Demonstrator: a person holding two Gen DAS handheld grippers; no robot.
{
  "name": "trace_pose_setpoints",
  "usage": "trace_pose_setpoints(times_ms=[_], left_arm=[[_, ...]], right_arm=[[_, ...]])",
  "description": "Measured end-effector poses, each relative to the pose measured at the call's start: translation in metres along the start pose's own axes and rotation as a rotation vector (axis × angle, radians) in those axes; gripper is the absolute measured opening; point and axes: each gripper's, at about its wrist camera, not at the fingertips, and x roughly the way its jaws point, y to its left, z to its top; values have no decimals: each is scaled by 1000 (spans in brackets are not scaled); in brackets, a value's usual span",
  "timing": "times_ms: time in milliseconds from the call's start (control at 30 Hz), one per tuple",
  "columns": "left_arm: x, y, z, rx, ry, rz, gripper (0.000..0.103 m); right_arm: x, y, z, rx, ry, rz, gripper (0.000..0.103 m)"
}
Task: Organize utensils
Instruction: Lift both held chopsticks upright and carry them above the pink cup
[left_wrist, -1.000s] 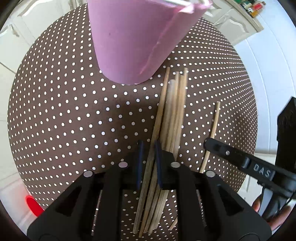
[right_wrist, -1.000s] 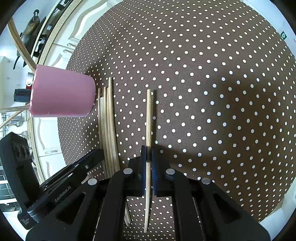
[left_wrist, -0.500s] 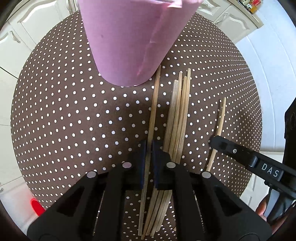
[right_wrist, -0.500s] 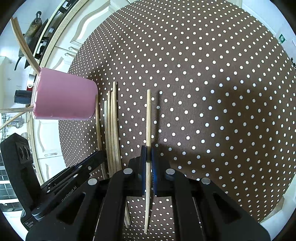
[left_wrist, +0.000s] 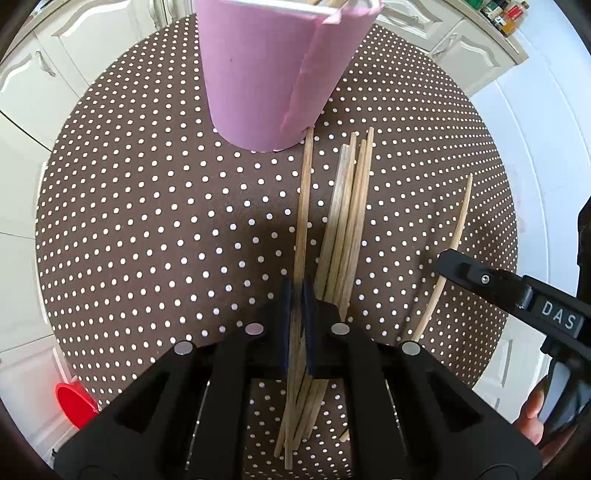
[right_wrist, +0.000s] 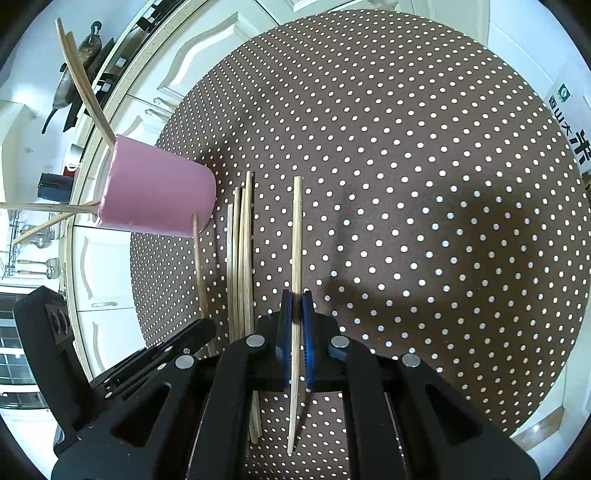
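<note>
My left gripper (left_wrist: 298, 291) is shut on one wooden chopstick (left_wrist: 303, 206) and holds it above the table, its tip near the base of the pink cup (left_wrist: 273, 70). A bundle of several chopsticks (left_wrist: 345, 221) lies on the cloth just to its right. My right gripper (right_wrist: 296, 302) is shut on another chopstick (right_wrist: 296, 236), lifted off the cloth. The pink cup (right_wrist: 155, 195) stands to its left with several chopsticks sticking out of it. The bundle (right_wrist: 240, 258) lies between the cup and my right gripper.
The round table (right_wrist: 424, 166) has a brown cloth with white dots. White kitchen cabinets (left_wrist: 55, 74) ring it. A red object (left_wrist: 75, 404) sits below the table's left edge.
Both grippers rose with their chopsticks. The left one's chopstick has separated from the bundle and moved left toward the cup. More of the table and cup shows in both views.
</note>
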Motion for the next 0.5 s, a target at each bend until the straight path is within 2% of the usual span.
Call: trace_pose_setpoints(times_ms=[500], left_arm=[[-74,14,-62,-101,-123,23,6]], right_arm=[[-46,7,-3,-128,-68,38,4]])
